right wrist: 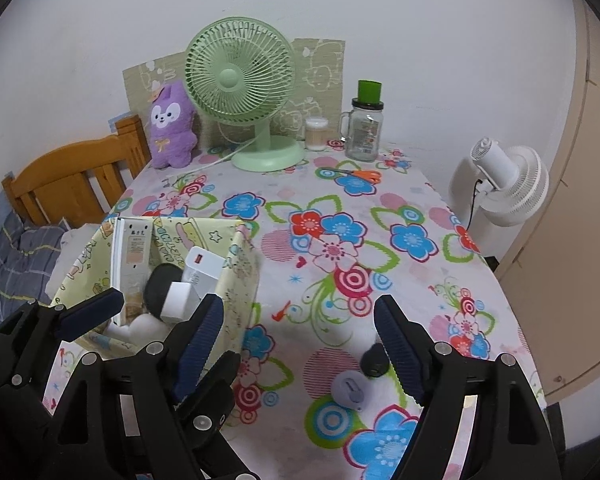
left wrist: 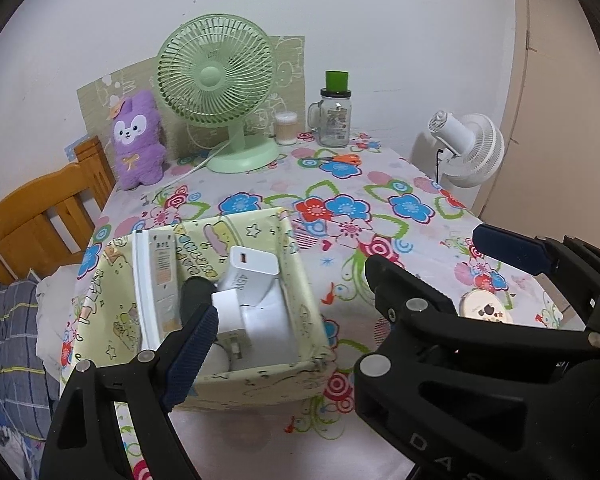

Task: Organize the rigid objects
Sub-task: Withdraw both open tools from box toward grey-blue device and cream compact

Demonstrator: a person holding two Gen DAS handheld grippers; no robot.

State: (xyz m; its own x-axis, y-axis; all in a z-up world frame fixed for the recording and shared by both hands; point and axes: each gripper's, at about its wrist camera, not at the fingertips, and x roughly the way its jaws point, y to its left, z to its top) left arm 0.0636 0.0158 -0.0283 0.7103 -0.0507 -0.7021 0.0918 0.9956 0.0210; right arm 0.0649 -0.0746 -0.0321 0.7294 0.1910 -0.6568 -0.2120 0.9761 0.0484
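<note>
- Step in hand, as I judge it: collection of loose rigid items into the fabric box [left wrist: 300,292] at the left of the desk [left wrist: 400,192].
- Box contents: white charger [left wrist: 252,272], flat remote-like pack [left wrist: 162,280], a dark round item.
- My left claw [left wrist: 342,300] hangs beside the box, jaws apart, holding nothing.
- My right claw [right wrist: 300,344] is spread wide and unloaded, with the small black object [right wrist: 374,360] touching its right finger [right wrist: 400,352] and the pale round object [right wrist: 350,391] just beside.
- Next move calls for lowering the right claw and centring 1 item before closure.
</note>
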